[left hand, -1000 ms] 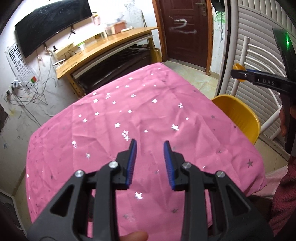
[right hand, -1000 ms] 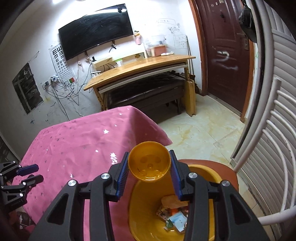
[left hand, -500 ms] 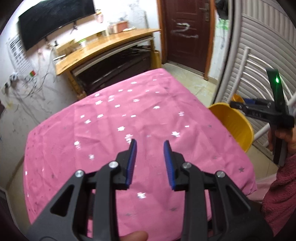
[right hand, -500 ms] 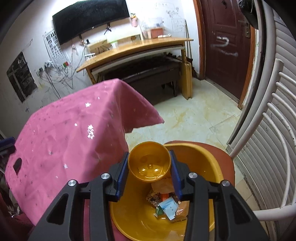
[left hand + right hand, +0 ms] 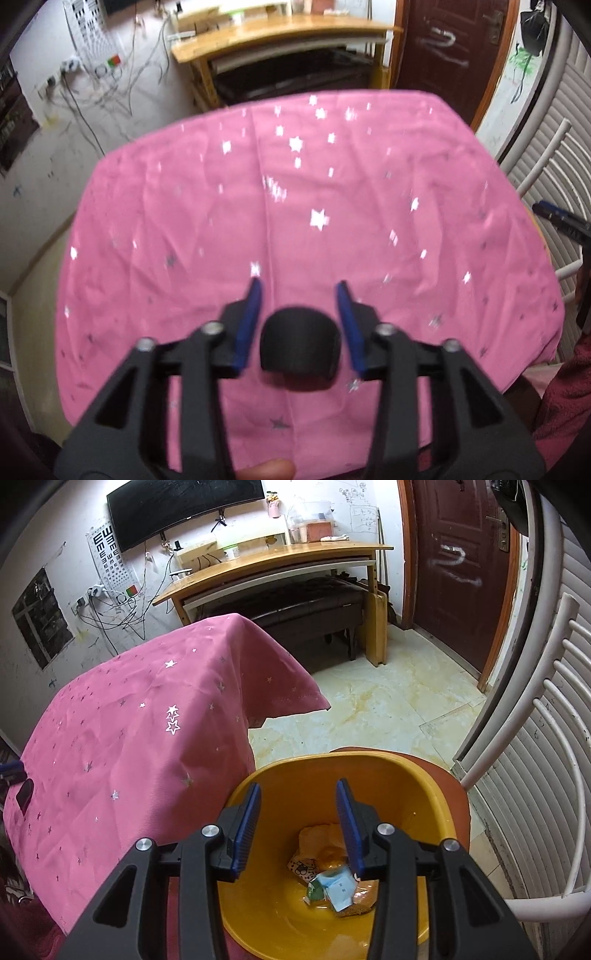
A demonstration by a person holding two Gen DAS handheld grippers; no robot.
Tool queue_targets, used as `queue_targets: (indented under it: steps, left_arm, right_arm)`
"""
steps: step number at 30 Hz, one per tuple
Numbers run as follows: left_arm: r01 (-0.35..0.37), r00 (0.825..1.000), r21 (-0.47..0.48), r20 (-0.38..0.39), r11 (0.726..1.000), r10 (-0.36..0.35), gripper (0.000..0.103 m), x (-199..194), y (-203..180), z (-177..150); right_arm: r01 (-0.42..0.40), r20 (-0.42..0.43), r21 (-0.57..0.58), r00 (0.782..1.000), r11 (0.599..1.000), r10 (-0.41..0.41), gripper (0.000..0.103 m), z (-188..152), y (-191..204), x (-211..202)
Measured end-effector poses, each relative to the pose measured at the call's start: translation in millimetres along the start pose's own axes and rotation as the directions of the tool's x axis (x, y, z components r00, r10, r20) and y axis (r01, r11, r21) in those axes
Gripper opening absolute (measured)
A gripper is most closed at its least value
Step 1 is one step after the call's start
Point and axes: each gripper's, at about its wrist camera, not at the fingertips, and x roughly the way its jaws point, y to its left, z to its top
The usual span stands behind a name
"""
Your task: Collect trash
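My right gripper is open and empty over a yellow basin that stands on a red chair seat. In the basin lie several wrappers and a small yellow cup among them. My left gripper is open above the pink star-print tablecloth. A black rounded object shows between its fingers near their base; the view is blurred, so I cannot tell what it is. The right gripper's tip shows at the right edge of the left wrist view.
The pink-covered table is left of the basin. A white chair back rises on the right. A wooden desk, a dark bench, a brown door and tiled floor lie beyond.
My right gripper opened and let go of the small yellow cup, which now lies in the basin. The left gripper moved lower and nearer over the cloth; a black object now shows between its fingers.
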Motion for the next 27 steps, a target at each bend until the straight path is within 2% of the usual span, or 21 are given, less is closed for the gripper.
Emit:
queue_targets:
  steps: [3,7,12,18,27]
  left_arm:
    - [0.007,1.000,0.003,-0.027,1.000,-0.007,0.048,7,-1,-10]
    - [-0.011,1.000,0.011,-0.018,1.000,0.011,0.044,5,-3,-18]
    - [-0.042,0.999,0.045,0.010,0.998,0.042,0.027,-1,-13,-17]
    - [-0.047,0.998,0.043,0.034,0.998,0.045,0.016,-6,-13,-14]
    - [-0.034,0.996,0.017,0.083,0.999,0.033,0.014,-23,-8,-3]
  right_arm:
    - [-0.002,-0.010,0.004,1.000,1.000,0.002,0.037,0,-2,3]
    - [-0.001,-0.007,0.011,1.000,1.000,0.001,0.043,0,-3,3]
    - [0.001,0.005,0.018,1.000,1.000,-0.001,0.050,0,-5,0]
    - [0.000,0.018,0.030,1.000,1.000,0.000,0.050,0,-8,-4]
    - [-0.003,0.024,0.037,1.000,0.999,0.002,0.051,0,-9,-4]
